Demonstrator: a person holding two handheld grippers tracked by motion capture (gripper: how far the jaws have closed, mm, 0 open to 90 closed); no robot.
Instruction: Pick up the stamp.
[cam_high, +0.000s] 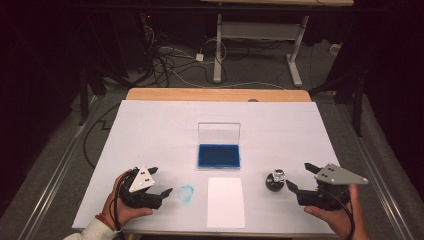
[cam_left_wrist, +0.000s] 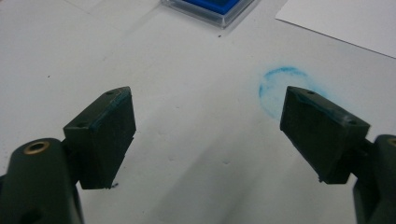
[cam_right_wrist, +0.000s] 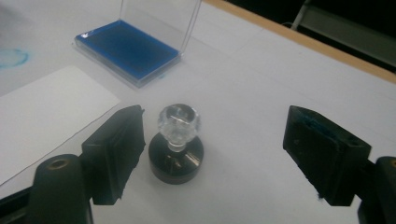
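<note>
Paper sheet (cam_high: 226, 202) nearest; stamp (cam_high: 275, 180) right, ink pad (cam_high: 218, 155) behind, smudge (cam_high: 186, 194) left.

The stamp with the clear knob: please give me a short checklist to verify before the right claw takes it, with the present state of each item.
1. Right claw open wide enough for the stamp: ok, its jaws stand far apart.
2. Stamp upright on its black base, clear knob on top: ok.
3. Stamp between the jaws: ok in the right gripper view, nearer the left jaw; not yet touched.
4. Ink pad open, lid raised: ok.
5. White paper flat and unmarked: ok.
6. Left claw out of the way: ok, open, beside the blue ink smudge.
</note>
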